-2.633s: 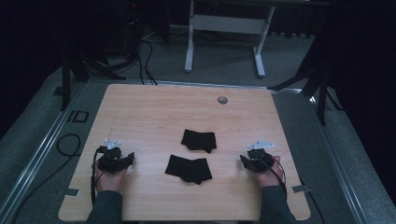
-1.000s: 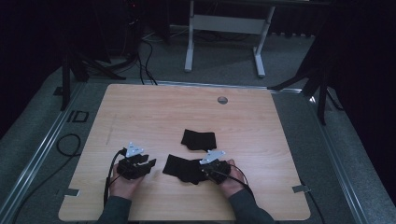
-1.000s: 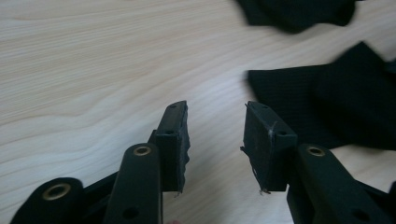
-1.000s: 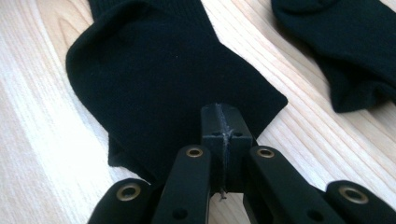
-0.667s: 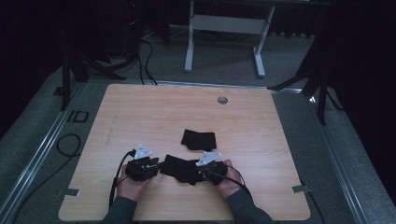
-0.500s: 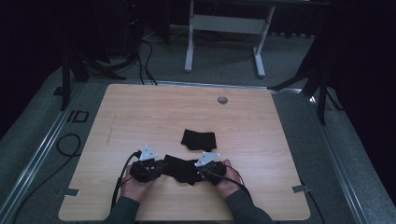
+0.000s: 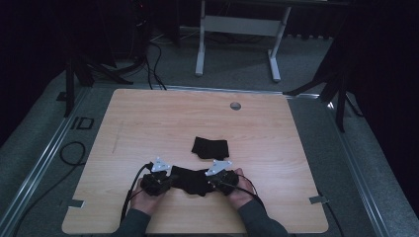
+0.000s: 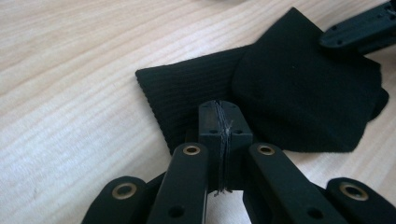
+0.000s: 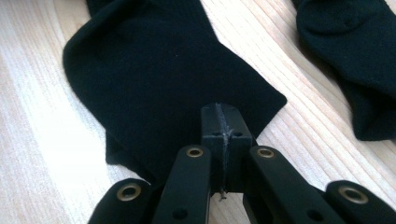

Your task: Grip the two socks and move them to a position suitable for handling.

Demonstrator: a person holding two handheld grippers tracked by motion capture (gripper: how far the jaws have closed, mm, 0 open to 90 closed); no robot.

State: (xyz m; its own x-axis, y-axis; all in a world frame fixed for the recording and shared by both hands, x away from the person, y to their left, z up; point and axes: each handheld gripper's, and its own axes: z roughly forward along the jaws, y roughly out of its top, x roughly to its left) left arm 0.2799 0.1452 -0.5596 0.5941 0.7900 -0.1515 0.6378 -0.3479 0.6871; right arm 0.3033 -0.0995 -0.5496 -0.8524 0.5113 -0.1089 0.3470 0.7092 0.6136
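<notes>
In the gripper views, each hand-held gripper, left [image 8: 223, 122] and right [image 9: 222, 125], pinches the near sock [image 7: 193, 179].

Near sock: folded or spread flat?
Folded. In the left gripper view the near sock has its smooth part doubled over the ribbed cuff.

The tabletop [image 7: 148, 123] is pale wood with a straight grain and rounded corners. A small round grommet [image 7: 235, 105] sits near its far edge, right of centre. Two black socks lie on it. The near sock [image 7: 191, 179] lies flat, close to the front edge, folded over on itself, its ribbed cuff [image 8: 187, 93] against the wood. The far sock [image 7: 210, 147] lies near it, toward the middle, apart from it.
</notes>
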